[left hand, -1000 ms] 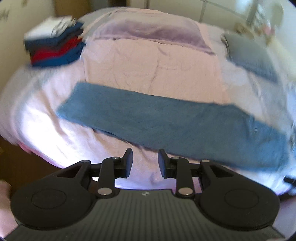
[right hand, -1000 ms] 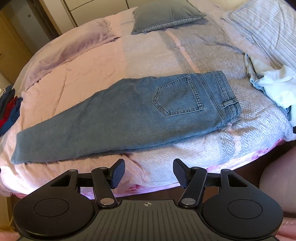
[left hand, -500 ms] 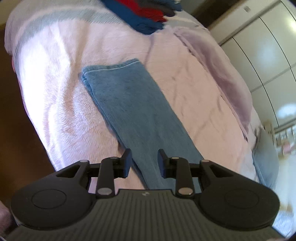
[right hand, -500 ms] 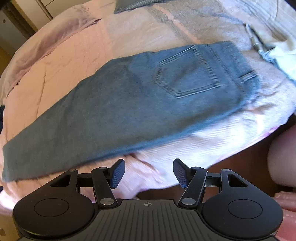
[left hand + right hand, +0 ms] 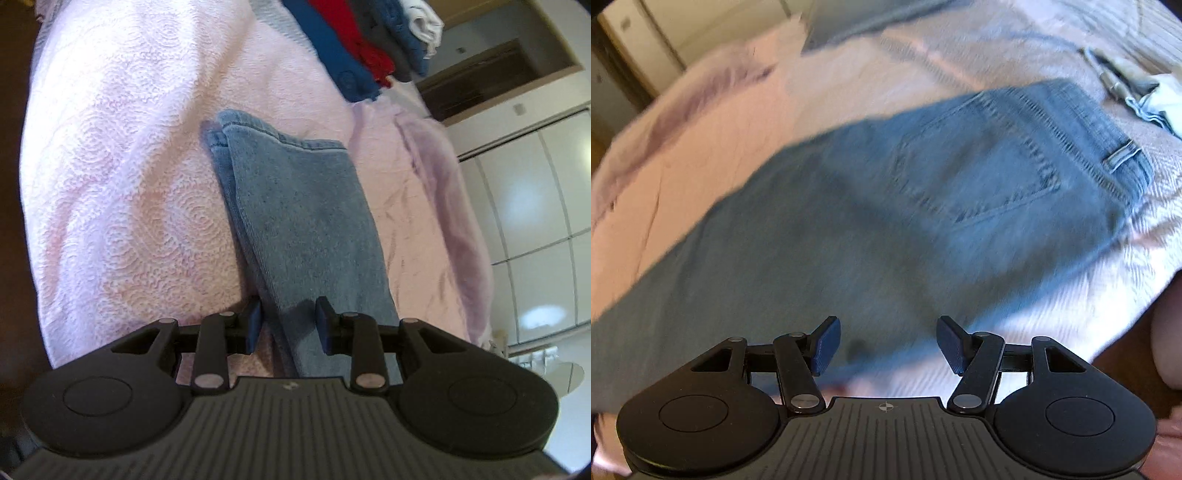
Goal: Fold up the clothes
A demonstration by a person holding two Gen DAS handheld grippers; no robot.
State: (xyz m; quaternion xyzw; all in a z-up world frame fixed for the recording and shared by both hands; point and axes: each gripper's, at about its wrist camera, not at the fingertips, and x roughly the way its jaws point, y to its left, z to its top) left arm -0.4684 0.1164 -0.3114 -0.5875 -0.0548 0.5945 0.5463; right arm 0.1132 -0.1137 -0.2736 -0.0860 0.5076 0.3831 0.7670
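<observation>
two wrist views over a bed (image 5: 122, 177) covered in a pale pink quilted spread.

left wrist view: left gripper (image 5: 288, 325) at 6 o'clock, tilted down, black fingers (image 5: 253, 325) parted with a narrow gap. blue jeans (image 5: 295, 221) lying flat on the spread, folded lengthwise, leg running from the fingers up toward 12 o'clock and ending in two stacked hems. edge of the leg sitting in the gap between the fingers; no pinch visible, cloth not lifted. stack of folded clothes (image 5: 354, 48) at 1 o'clock, blue, red, dark and white layers, well apart from the hem. lilac blanket (image 5: 443, 206) at 3 o'clock along the far side of the bed. pale wardrobe doors (image 5: 532, 206) beyond it at the right edge.

right wrist view, blurred: right gripper (image 5: 886, 343) at 6 o'clock, fingers (image 5: 823, 347) standing wide apart, nothing between them. seat end of the jeans (image 5: 849, 236) filling the middle, back pocket (image 5: 979, 173) at 1 o'clock, waistband and a belt loop at 2 o'clock. near edge of the denim just ahead of the fingers, close to the bed's front edge. crumpled light garment (image 5: 1156, 107) at 2 o'clock, near the waistband but apart from it. grey pillow (image 5: 857, 22) at 12 o'clock. part of a person's hand at the 4 o'clock edge.
</observation>
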